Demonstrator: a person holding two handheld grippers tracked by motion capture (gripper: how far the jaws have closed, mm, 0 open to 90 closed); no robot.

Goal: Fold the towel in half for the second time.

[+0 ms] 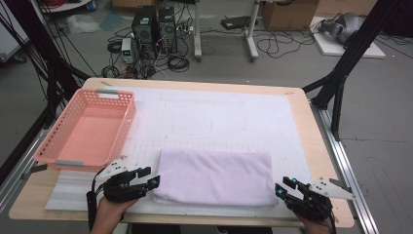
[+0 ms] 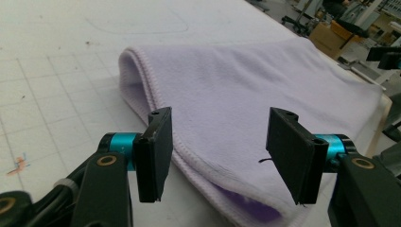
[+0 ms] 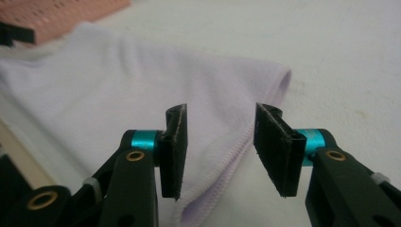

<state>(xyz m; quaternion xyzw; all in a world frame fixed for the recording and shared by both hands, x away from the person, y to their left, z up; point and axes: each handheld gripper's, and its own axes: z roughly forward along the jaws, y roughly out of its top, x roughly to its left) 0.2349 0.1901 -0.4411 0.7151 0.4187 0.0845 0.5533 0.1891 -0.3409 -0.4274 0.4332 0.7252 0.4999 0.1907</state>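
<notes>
item 1, pink basket (image 1: 85, 127): far left of the tabletop (image 1: 302, 141), standing apart from the work.

item 2, left gripper (image 1: 150, 178): i hold it at the towel's left end, jaws apart, nothing clamped; a hemmed corner lies between and below them.

item 3, lilac towel (image 1: 214, 176): folded flat, near front edge, centred between both grippers.

item 4, right gripper (image 1: 287, 187): at the towel's right end, jaws apart, nothing clamped, straddling the stitched edge.

handling note: my judgement, the step is pinching both ends to fold again. i would lower each gripper until the pads straddle every layer at the hem, then close evenly, both sides together.
</notes>
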